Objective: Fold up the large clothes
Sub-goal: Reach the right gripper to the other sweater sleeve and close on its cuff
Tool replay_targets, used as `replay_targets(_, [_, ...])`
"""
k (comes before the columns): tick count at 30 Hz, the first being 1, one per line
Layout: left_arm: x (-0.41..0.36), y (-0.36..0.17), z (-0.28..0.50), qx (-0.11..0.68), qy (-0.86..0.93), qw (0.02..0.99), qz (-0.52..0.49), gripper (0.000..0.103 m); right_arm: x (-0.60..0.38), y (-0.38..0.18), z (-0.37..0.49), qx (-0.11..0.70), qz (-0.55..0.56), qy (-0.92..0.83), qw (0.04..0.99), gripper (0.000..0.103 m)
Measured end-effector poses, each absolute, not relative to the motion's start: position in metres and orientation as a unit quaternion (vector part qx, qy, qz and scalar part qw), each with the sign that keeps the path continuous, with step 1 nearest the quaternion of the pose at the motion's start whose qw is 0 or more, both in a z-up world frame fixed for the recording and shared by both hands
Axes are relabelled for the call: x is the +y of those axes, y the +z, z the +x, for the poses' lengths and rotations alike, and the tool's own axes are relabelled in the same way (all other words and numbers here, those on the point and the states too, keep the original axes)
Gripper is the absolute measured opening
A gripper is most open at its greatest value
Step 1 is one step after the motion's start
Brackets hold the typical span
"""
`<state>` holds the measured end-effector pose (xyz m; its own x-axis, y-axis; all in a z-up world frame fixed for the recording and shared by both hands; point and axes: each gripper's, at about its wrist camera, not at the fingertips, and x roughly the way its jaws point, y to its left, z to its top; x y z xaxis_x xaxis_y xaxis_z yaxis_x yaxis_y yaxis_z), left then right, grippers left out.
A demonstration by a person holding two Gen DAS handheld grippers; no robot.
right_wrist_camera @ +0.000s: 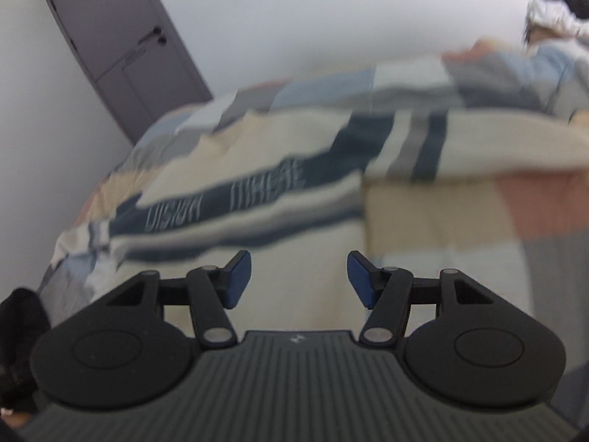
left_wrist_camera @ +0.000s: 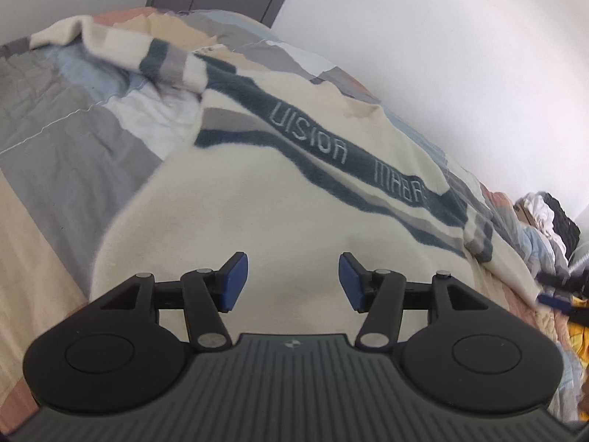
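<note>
A cream fleece sweater point(left_wrist_camera: 279, 213) with dark teal and grey stripes and pale lettering lies spread on the bed. One sleeve point(left_wrist_camera: 162, 62) is folded across at the upper left. My left gripper point(left_wrist_camera: 293, 281) hovers above the sweater's plain lower part, open, with nothing between its blue pads point(left_wrist_camera: 233, 281). In the right wrist view the same sweater point(right_wrist_camera: 257, 191) lies ahead, blurred, with a striped sleeve point(right_wrist_camera: 416, 143) stretching to the right. My right gripper point(right_wrist_camera: 299, 280) hangs over its lower edge, open and empty. The right gripper also shows as a blur at the left wrist view's right edge point(left_wrist_camera: 559, 291).
A patchwork bedspread point(left_wrist_camera: 55, 136) in grey, beige, pale blue and salmon covers the bed. A grey door point(right_wrist_camera: 121, 40) stands in the white wall behind. A heap of other clothes point(left_wrist_camera: 545, 213) lies at the bed's far end, and something yellow point(left_wrist_camera: 578, 335) at the right edge.
</note>
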<state>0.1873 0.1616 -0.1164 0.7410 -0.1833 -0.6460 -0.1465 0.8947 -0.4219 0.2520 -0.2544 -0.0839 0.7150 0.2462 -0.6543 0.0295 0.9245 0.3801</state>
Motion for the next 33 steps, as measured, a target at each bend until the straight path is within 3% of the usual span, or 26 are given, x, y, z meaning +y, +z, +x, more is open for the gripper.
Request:
replay_targets(3, [0.167, -0.126, 0.192, 0.374, -0.019, 0.891, -0.257, 0.061, -0.236, -0.111, 0.245, 0.414, 0.198, 0.054, 0.887, 0.061])
replay_targets(5, [0.167, -0.133, 0.195, 0.385, -0.027, 0.883, -0.266, 0.061, -0.23, -0.131, 0.243, 0.438, 0.216, 0.047, 0.871, 0.083])
replay_targets(6, [0.165, -0.136, 0.196, 0.388, -0.028, 0.882, -0.267, 0.061, -0.229, -0.139, 0.239, 0.444, 0.226, 0.041, 0.866, 0.086])
replay_targets(12, [0.157, -0.142, 0.205, 0.394, -0.036, 0.881, -0.259, 0.062, -0.229, -0.187, 0.231, 0.475, 0.269, 0.013, 0.838, 0.087])
replay_targets(20, [0.155, -0.143, 0.211, 0.393, -0.038, 0.882, -0.257, 0.067, -0.22, -0.201, 0.232, 0.469, 0.307, 0.041, 0.827, 0.088])
replay_targets(22, [0.155, -0.143, 0.209, 0.391, -0.036, 0.882, -0.26, 0.067, -0.22, -0.199, 0.231, 0.469, 0.307, 0.046, 0.827, 0.079])
replay_targets(29, [0.157, -0.142, 0.206, 0.39, -0.034, 0.879, -0.271, 0.067, -0.231, -0.198, 0.226, 0.465, 0.328, 0.046, 0.821, 0.019])
replay_targets(33, [0.155, -0.141, 0.204, 0.393, -0.032, 0.88, -0.264, 0.067, -0.234, -0.181, 0.22, 0.448, 0.316, 0.05, 0.835, 0.014])
